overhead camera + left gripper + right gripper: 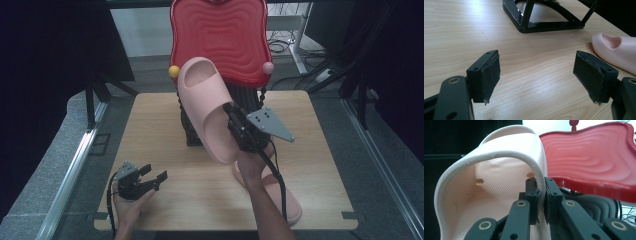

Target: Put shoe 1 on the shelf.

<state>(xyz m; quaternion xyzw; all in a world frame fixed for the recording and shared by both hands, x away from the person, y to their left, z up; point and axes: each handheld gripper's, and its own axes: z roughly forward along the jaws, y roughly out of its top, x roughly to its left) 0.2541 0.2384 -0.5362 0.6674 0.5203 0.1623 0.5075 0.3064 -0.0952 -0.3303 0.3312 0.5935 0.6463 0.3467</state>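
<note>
Gripping one pink slipper [206,107] by the side of its upper strap, the right gripper [239,131] is holding it in the air above the wooden table [165,120] in the high view, toe end tilted down toward the person and heel end pointing up at the red tray [220,37] on the black stand [192,132]. Pinching the strap wall rather than the thick sole is likely giving the narrow tongs something thin enough to bite. The second slipper [277,192] is lying flat on the table near the front edge, partly under the right forearm. The left gripper [150,179] is resting low at the front left, held by the left hand [127,205], probably keeping clear.

In the left gripper view, the tongs are standing wide apart with nothing between their pads [490,75], hovering just over the table [461,30]. The stand's black base [541,22] is sitting ahead, and the toe of the resting slipper [616,53] is showing at the right.

In the right gripper view, the tongs are clamped together on the strap edge of the lifted slipper [499,190], one pad inside and one outside. The red tray [594,162] is looming just behind, suggesting the slipper is being carried toward it.
</note>
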